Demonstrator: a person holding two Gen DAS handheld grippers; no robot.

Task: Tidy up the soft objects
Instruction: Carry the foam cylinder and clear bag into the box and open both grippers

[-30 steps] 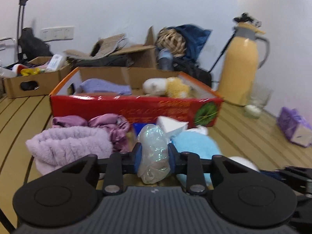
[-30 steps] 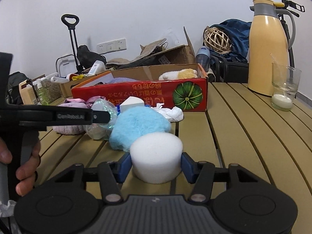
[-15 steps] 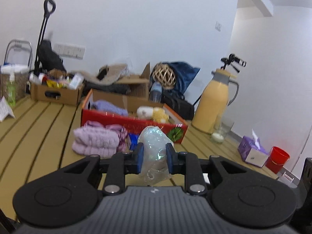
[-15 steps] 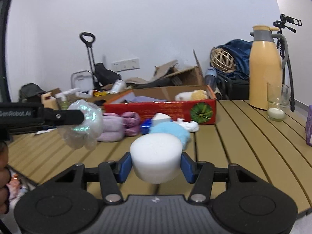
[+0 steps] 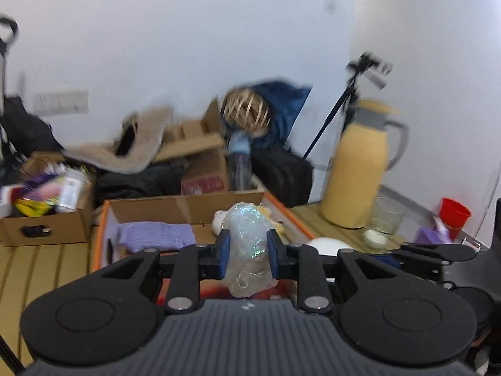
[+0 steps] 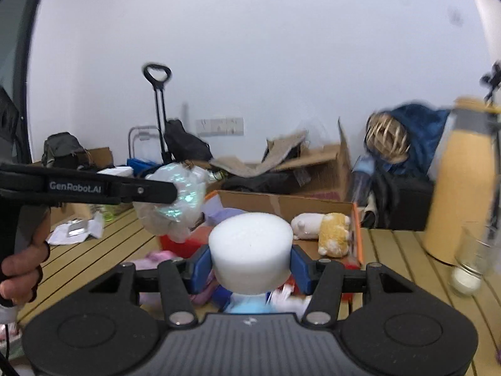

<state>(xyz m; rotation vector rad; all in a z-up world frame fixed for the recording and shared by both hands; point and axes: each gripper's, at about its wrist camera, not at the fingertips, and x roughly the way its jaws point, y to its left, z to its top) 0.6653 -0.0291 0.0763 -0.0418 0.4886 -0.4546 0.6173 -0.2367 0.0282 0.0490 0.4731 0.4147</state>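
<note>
My left gripper (image 5: 248,252) is shut on a crumpled iridescent plastic bag (image 5: 249,247) and holds it in the air over the near wall of the red cardboard box (image 5: 103,225). It also shows in the right wrist view (image 6: 170,202). My right gripper (image 6: 249,264) is shut on a white foam cylinder (image 6: 250,250), raised in front of the same box (image 6: 281,202). Inside the box lie a folded purple cloth (image 5: 155,236) and a white and yellow plush toy (image 6: 325,228). A pink cloth (image 6: 156,257) and a light blue fluffy item (image 6: 247,305) lie below my right gripper.
The slatted wooden table (image 6: 404,257) carries a yellow thermos jug (image 5: 360,172), a glass with a candle (image 6: 469,266) and a small brown box of clutter (image 5: 47,216). Cardboard, bags and a wicker ball (image 5: 247,114) crowd the back wall. A red bucket (image 5: 454,214) stands at the right.
Both grippers have risen and moved forward toward the red box with their loads. The box now lies just below and ahead of them, and its inside shows.
</note>
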